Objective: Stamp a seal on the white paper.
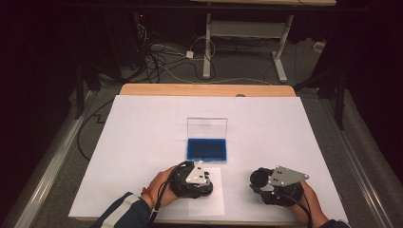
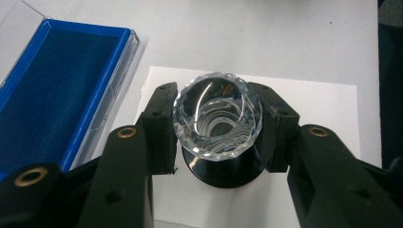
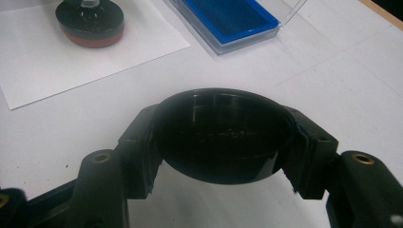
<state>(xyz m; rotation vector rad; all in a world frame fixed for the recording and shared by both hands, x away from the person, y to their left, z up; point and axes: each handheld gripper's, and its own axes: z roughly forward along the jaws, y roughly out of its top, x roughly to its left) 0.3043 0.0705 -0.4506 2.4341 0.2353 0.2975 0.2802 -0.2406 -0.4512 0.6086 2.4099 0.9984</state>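
My left gripper (image 2: 217, 130) clamps a faceted crystal knob (image 2: 217, 116) on its round black base (image 2: 221, 173), over a white paper sheet (image 2: 323, 109). My right gripper (image 3: 223, 142) grips a black round cap (image 3: 221, 135) above the table (image 1: 285, 123). Just beyond lies the open blue-lined case (image 1: 206, 148).

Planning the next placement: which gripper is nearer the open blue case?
Left. The left gripper, shut on the crystal piece, sits just in front of the blue case; the right gripper is off to its right.
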